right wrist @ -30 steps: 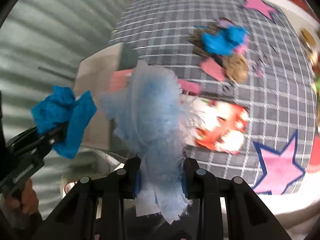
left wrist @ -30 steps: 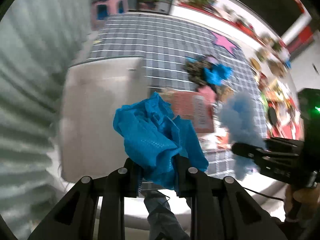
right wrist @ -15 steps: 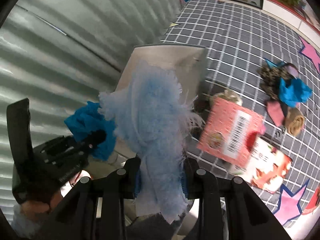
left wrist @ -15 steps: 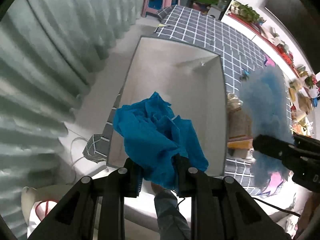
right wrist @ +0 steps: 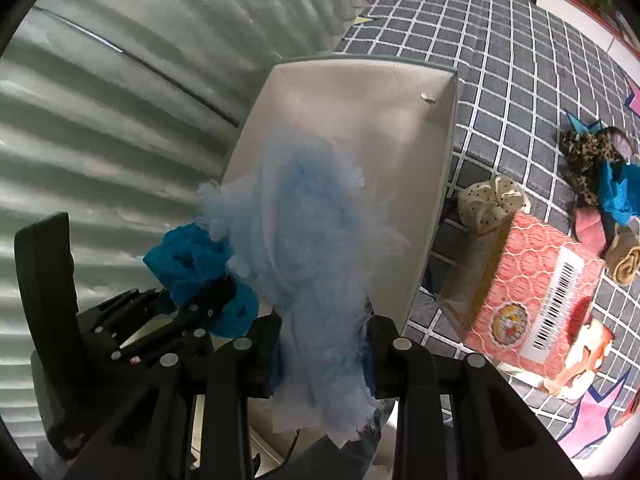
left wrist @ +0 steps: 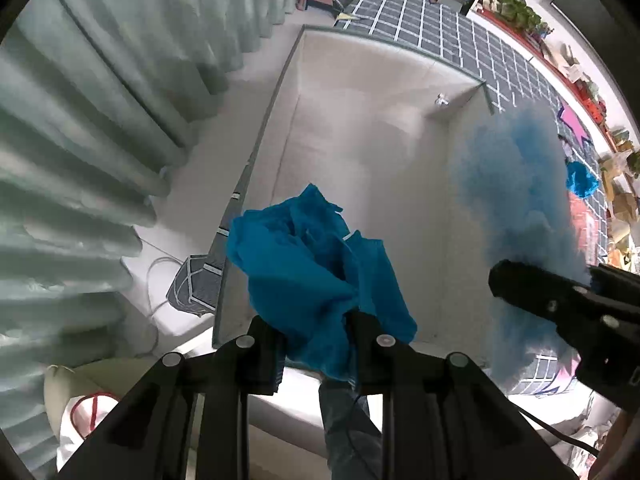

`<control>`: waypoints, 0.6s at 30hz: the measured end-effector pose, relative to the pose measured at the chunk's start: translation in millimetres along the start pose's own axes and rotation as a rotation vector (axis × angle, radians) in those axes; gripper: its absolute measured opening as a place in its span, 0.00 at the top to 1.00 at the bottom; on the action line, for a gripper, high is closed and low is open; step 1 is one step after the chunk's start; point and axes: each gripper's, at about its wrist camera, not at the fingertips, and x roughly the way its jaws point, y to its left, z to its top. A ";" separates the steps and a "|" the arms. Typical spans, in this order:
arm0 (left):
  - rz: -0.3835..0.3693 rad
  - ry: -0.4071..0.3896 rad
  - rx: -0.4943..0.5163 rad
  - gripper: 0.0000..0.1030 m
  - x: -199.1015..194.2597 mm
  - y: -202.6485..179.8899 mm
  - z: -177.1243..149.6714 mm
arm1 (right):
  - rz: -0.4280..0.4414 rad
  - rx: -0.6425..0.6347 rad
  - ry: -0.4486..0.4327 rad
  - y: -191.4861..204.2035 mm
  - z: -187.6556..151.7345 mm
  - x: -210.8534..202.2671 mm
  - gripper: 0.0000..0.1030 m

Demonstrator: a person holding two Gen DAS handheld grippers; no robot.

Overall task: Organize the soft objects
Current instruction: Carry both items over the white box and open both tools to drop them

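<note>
Above the white box (right wrist: 436, 184), right tongs (right wrist: 324, 344) clamp upright-hanging fluffy cloth (right wrist: 312, 248).

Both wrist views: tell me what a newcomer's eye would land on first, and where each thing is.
First, the bright blue cloth, bunched and clamped in the left gripper above the open white box. Next, the fluffy pale blue piece pinched in the right gripper, hanging over the same box's near end. Beyond the box, on the grey checked mat, lies a red patterned carton beside a small heap of other soft things.
</note>
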 end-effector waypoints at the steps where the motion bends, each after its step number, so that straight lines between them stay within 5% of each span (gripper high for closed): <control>1: 0.003 0.006 0.000 0.75 3.5 0.7 0.2 | -0.004 0.003 0.003 -0.7 1.1 3.4 0.68; 18: 0.020 0.117 0.059 0.75 31.0 -7.0 -28.0 | -0.015 -0.016 0.175 -2.4 -28.6 65.8 0.68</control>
